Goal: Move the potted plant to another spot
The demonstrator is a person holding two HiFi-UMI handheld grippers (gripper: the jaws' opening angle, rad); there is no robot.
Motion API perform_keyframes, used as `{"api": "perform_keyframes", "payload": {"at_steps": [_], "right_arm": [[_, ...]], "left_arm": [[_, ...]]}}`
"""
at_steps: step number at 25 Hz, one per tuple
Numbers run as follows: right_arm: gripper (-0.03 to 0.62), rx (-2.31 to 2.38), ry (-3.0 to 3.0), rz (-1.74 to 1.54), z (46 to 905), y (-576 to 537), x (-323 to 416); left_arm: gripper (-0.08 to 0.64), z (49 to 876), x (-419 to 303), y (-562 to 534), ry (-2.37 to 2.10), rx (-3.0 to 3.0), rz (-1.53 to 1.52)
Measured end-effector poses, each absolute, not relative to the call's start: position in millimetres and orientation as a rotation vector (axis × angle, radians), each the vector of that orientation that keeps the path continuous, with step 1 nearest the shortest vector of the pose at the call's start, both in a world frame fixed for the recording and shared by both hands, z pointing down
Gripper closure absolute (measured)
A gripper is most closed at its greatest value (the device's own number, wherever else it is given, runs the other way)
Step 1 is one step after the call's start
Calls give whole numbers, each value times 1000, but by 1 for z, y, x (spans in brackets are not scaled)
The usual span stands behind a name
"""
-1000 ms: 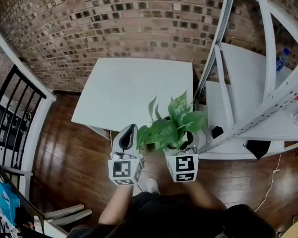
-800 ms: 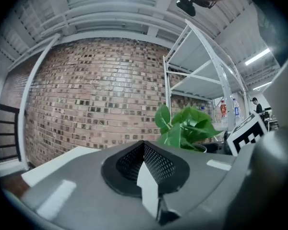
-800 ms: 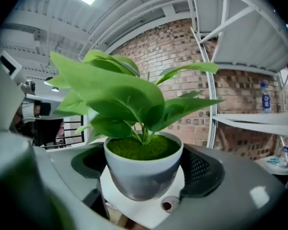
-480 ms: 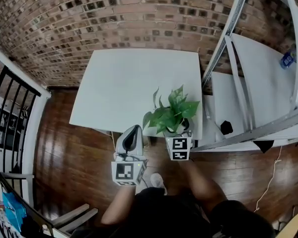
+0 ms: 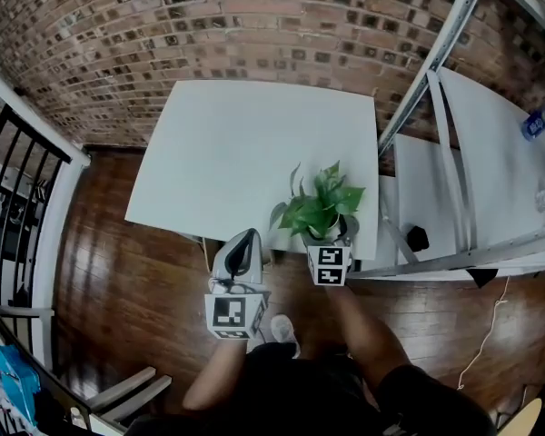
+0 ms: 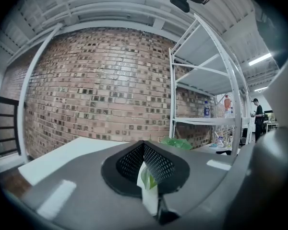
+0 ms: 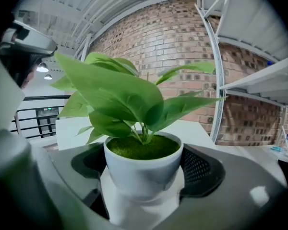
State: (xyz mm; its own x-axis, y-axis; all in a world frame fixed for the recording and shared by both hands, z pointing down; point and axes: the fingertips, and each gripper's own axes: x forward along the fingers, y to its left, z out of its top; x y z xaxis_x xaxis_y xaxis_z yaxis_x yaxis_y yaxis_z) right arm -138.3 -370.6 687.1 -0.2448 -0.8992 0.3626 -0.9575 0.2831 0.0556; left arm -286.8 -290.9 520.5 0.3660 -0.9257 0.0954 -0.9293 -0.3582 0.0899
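The potted plant (image 5: 322, 209), green leaves in a small white pot (image 7: 143, 169), sits between the jaws of my right gripper (image 5: 330, 235), which is shut on the pot. In the head view it is over the near right corner of the white table (image 5: 245, 153). In the right gripper view the pot is low over the white top; whether it touches is not clear. My left gripper (image 5: 242, 241) is to the plant's left at the table's near edge, pointing level. Its jaws are shut with nothing held, and in the left gripper view only a sliver of table and leaf shows past them (image 6: 147, 178).
A white metal shelving rack (image 5: 436, 134) stands right against the table, with a bottle (image 5: 538, 121) on a shelf and a black object (image 5: 417, 237) lower down. A brick wall (image 5: 254, 25) lies behind, a black railing (image 5: 18, 198) at left, wooden floor (image 5: 118, 280) below.
The right gripper has carried the plant down and forward, from in front of the table to its near right corner. The left gripper has sunk a little and stayed shut.
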Motion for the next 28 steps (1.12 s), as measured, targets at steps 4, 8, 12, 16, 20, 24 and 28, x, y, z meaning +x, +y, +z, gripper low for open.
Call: {"api": "perform_keyframes", "payload": {"at_steps": [4,8,12,16,20,24,28], "right_arm": [[126,1697,-2237,233,690,-376,-138],[123,1694,-2236,236,692,-375,-140],[109,1685,-2229,259,693,-370,-135],[78,1649,-2248,284,692,-356,-132],[81,1662,-2244,346,682,-318,-123],[226,1721,-2284,301,631,-279,-116],[404,1764,-2369,201,567,-256,-117]], "left_arm": [[548,519,-292,-290,-1704,2479,38],[548,521,-292,-286,-1701,2473,32],[548,519,-291,-282,-1699,2454,51],[548,518,-284,-276,-1707,2468,32],[548,513,-273,-266,-1699,2453,40],[548,502,-258,-257,-1697,2467,4],[548,490,-242,-243,-1681,2486,-21]]}}
